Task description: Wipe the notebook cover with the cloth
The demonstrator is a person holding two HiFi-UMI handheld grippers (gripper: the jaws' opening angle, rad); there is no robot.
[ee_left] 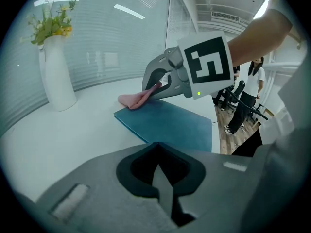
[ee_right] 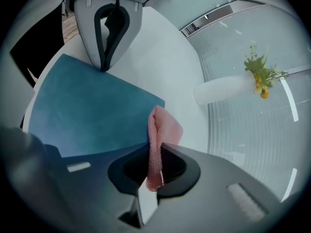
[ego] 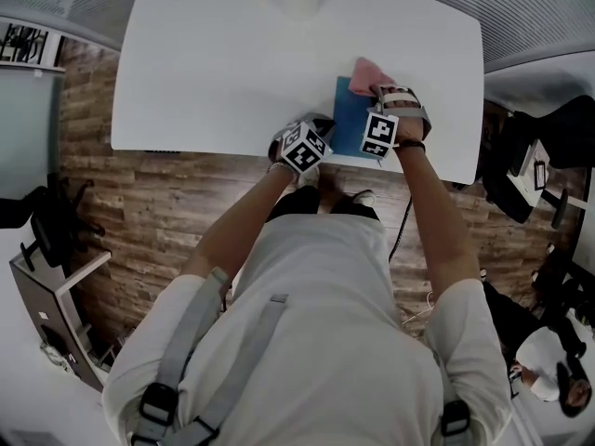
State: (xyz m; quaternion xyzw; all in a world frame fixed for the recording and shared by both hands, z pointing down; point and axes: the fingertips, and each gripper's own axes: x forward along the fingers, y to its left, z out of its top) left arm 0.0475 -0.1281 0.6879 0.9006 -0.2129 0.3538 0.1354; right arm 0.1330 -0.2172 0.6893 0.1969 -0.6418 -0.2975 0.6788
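A blue notebook (ego: 350, 119) lies closed on the white table (ego: 214, 72), near its front edge. My right gripper (ego: 379, 87) is over the notebook's far right corner, shut on a pink cloth (ego: 369, 73). In the right gripper view the cloth (ee_right: 159, 135) stands folded between the jaws of the right gripper (ee_right: 154, 178), draping onto the notebook (ee_right: 92, 113). My left gripper (ego: 316, 130) is shut and holds nothing; its tip (ee_right: 103, 68) rests at the notebook's near left edge. The left gripper view shows the left gripper (ee_left: 161, 173), the notebook (ee_left: 170, 125), the cloth (ee_left: 135, 100) and the right gripper (ee_left: 156, 84).
A white vase (ee_left: 57, 74) with green and yellow flowers stands at the table's far edge, also seen in the right gripper view (ee_right: 221, 91). Bare tabletop spreads left of the notebook. Wooden floor, office chairs and a standing person (ee_left: 248, 98) are beyond the table.
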